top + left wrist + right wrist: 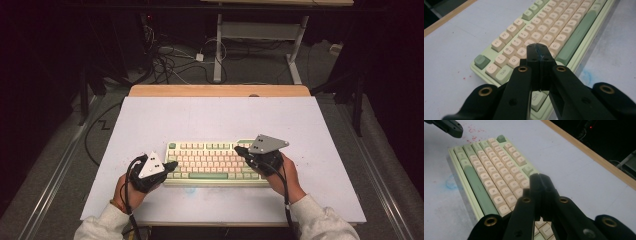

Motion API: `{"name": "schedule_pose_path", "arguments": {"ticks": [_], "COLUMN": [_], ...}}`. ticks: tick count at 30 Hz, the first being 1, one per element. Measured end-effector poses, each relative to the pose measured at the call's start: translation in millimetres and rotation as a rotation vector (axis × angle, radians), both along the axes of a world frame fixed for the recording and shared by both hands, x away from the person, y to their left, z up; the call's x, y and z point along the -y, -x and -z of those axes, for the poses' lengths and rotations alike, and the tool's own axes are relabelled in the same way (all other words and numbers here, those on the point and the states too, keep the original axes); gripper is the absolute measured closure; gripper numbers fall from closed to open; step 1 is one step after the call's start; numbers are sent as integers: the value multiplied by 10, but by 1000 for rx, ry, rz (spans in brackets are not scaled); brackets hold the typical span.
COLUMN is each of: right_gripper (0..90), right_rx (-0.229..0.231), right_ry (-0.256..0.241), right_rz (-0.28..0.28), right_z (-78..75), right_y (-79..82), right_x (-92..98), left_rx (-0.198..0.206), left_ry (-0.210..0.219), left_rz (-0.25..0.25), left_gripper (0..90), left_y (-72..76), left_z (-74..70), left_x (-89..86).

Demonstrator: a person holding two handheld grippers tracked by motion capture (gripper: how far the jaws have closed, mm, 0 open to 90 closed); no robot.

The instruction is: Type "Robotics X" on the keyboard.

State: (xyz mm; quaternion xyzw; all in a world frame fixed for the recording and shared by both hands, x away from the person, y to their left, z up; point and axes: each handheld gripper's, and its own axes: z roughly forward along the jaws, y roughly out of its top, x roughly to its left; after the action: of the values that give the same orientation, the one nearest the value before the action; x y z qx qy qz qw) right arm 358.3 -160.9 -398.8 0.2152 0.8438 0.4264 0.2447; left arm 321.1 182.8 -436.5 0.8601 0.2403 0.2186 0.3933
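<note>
Over the keyboard (212, 163) you hold the left gripper (171, 164) and right gripper (241, 150) closed on nothing (jaws pressed together), blunt tips suited to pressing keys.

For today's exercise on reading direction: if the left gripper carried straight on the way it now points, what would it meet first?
Probably the keyboard: the left gripper, jaws shut, points down over its left-hand letter keys. Which key exactly is unclear.

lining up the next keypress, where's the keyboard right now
In the high view the green and cream keyboard lies on the white table, near its front edge, between the left tongs and right tongs.
</note>
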Motion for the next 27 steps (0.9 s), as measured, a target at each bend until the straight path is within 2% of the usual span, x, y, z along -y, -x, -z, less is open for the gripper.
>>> {"name": "schedule_pose_path", "arguments": {"ticks": [17, 27], "right_gripper": [900, 900], "right_rx": [24, 19], "right_ry": [-15, -1], "right_rz": [32, 27], "right_z": [-65, -46], "right_y": [133, 166], "right_x": [264, 318], "left_rx": [-17, -46], "left_ry": [-20, -66], "left_rz": [90, 125], "left_gripper": [877, 876], "left_y": [-113, -222], "left_z": [-13, 11], "left_x": [409, 621]}}
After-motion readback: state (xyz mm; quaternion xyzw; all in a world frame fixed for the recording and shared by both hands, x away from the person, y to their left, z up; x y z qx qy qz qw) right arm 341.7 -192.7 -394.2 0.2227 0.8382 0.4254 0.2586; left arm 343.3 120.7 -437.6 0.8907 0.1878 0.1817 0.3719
